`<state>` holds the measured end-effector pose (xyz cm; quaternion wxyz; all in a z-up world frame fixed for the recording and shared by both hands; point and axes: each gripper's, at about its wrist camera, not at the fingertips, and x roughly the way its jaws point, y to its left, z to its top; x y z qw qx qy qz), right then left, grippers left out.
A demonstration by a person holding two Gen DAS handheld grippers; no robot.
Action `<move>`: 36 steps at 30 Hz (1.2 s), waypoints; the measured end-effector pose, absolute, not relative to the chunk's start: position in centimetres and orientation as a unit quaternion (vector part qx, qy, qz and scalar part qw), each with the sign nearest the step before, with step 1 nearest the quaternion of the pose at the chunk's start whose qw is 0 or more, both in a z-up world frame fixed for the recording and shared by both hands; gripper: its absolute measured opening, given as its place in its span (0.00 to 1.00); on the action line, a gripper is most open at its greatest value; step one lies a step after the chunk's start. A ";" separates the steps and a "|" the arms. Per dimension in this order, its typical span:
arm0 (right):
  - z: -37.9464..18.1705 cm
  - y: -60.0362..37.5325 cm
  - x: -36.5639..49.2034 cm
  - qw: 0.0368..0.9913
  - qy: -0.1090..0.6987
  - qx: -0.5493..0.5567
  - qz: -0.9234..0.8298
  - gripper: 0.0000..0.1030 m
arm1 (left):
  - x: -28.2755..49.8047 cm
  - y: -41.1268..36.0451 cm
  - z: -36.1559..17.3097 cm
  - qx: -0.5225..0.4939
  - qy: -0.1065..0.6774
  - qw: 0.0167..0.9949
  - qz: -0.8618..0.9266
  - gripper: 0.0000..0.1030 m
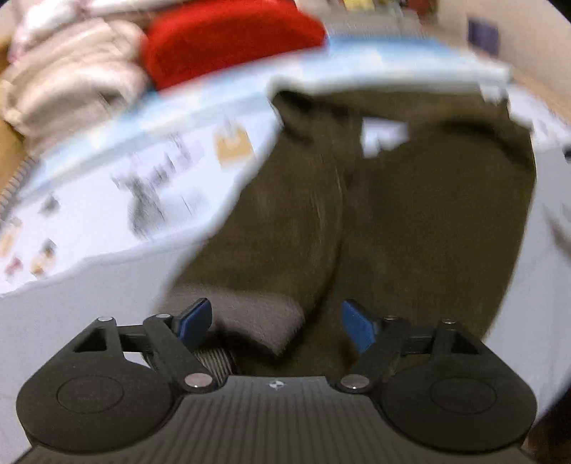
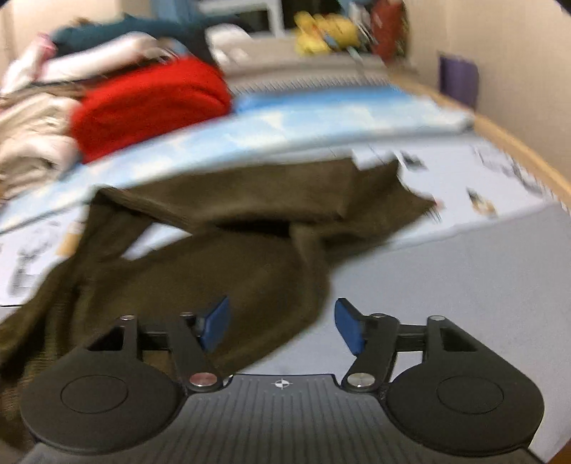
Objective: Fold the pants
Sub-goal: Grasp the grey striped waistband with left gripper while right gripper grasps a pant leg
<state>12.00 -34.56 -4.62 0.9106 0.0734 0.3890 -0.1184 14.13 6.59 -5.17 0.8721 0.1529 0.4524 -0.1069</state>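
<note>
The dark olive-brown soft cloth pants (image 2: 221, 250) lie spread out and crumpled on the bed. They are not neat yet. One part is flopped over another, and a bit of the sheet peeks through a gap between the cloth. I think the folding has hardly begun, or is only part way. The legs look like they need to be laid flat and then folded over. The pictures are blurry, so I cannot tell which end is the waist.

The left gripper (image 1: 276, 323) has its blue fingers (image 1: 194, 321) wide apart. It holds nothing. A grey-brown edge of the pants sits just between and under them. The right gripper (image 2: 282, 324) is spread wide too and holds nothing. The near edge of the pants lies by its left finger.

The pants rest on a white printed sheet with small pictures (image 1: 107, 200) and a pale blue band along its far side. Nearer is a plain grey cover (image 2: 464, 271). Behind the pants sits a red soft cloth bundle (image 2: 150, 103), beside a pile of cream and pink folded cloth (image 1: 67, 78). Far back are yellow soft things (image 2: 324, 30), a beige wall (image 2: 506, 46), and a small purple square (image 2: 458, 80) on it.
</note>
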 end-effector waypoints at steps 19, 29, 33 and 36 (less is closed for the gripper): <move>-13.0 -38.1 24.7 0.895 0.423 0.062 -0.127 0.50 | 22.6 10.4 -6.0 0.216 0.393 0.893 -0.041 0.25; -13.5 -39.4 24.3 0.891 0.431 0.091 -0.114 0.17 | 26.6 23.6 -3.5 -0.156 0.401 0.885 0.180 0.82; -13.6 -39.9 24.0 0.884 0.436 0.122 -0.116 0.17 | 24.6 24.1 -6.4 -0.215 0.502 0.831 0.110 0.82; -13.5 -39.7 23.7 0.882 0.437 0.129 -0.119 0.16 | 23.7 23.4 -9.6 -0.198 0.590 0.777 0.092 0.82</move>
